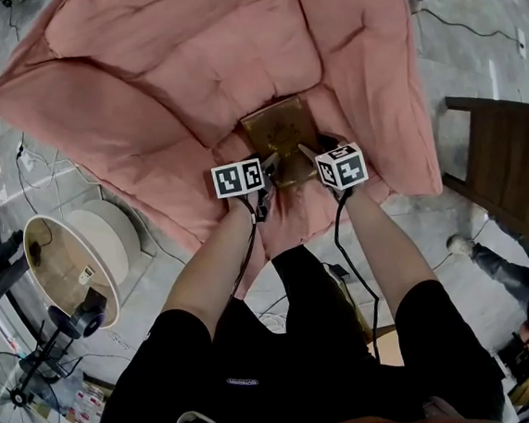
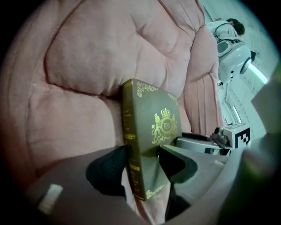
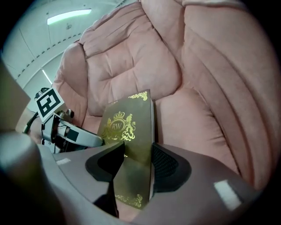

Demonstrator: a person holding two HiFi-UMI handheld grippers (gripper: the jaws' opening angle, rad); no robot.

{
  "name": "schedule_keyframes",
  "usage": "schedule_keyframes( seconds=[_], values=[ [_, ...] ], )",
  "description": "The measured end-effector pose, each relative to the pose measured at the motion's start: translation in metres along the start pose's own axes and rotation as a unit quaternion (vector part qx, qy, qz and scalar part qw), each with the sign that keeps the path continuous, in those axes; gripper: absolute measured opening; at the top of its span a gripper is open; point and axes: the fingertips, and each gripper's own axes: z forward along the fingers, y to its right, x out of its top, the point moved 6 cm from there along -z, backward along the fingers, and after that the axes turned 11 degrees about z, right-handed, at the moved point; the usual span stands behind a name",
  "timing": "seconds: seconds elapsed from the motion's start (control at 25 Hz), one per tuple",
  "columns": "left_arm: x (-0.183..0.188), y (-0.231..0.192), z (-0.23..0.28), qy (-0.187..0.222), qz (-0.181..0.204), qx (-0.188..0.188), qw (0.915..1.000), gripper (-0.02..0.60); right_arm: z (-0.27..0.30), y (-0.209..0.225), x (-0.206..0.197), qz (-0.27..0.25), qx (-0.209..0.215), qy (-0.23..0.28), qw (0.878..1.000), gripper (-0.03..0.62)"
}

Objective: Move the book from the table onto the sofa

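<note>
An olive-green book (image 1: 280, 132) with a gold crest lies over the seat of the pink sofa (image 1: 185, 65), near the seat's front edge. Both grippers hold its near end. My left gripper (image 1: 262, 171) is shut on the book (image 2: 149, 132) at its spine side, one jaw on each face. My right gripper (image 1: 313, 159) is shut on the book (image 3: 127, 136) at the page-edge side. In each gripper view the other gripper shows beside the book: the right one (image 2: 210, 143) and the left one (image 3: 66, 132).
The sofa's back cushion (image 3: 131, 57) and right armrest (image 1: 371, 65) rise around the seat. A dark wooden table (image 1: 512, 168) stands at the right. A round white stand (image 1: 69, 262) and a fan (image 1: 21, 392) sit on the floor at the left. Another person's foot (image 1: 460, 246) is near the table.
</note>
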Motion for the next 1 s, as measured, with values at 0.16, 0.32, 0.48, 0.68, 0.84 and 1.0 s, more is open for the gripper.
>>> schedule_keyframes(
  seconds=[0.16,0.32,0.48,0.68,0.84,1.0],
  values=[
    [-0.001,0.000,-0.005,0.011,0.002,-0.004,0.9999,0.262,-0.012,0.000,-0.002,-0.015,-0.040,0.043,0.998,0.282],
    [0.004,0.009,-0.024,0.029,0.022,0.033,0.9988,0.284,-0.039,-0.008,0.007,-0.011,-0.053,0.091,0.994,0.278],
    [0.007,0.022,-0.049,0.041,0.053,0.055,0.9962,0.287,-0.067,-0.022,0.016,-0.009,-0.046,0.125,0.991,0.272],
    [0.019,0.056,-0.091,0.063,0.125,0.044,0.9893,0.287,-0.110,-0.055,0.024,-0.022,-0.032,0.154,0.987,0.265],
    [0.040,0.085,-0.131,0.087,0.199,0.029,0.9757,0.284,-0.152,-0.089,0.029,-0.018,-0.023,0.183,0.983,0.247],
    [0.055,0.113,-0.167,0.103,0.237,0.008,0.9661,0.278,-0.191,-0.121,0.033,-0.024,-0.026,0.204,0.978,0.241]
  ],
)
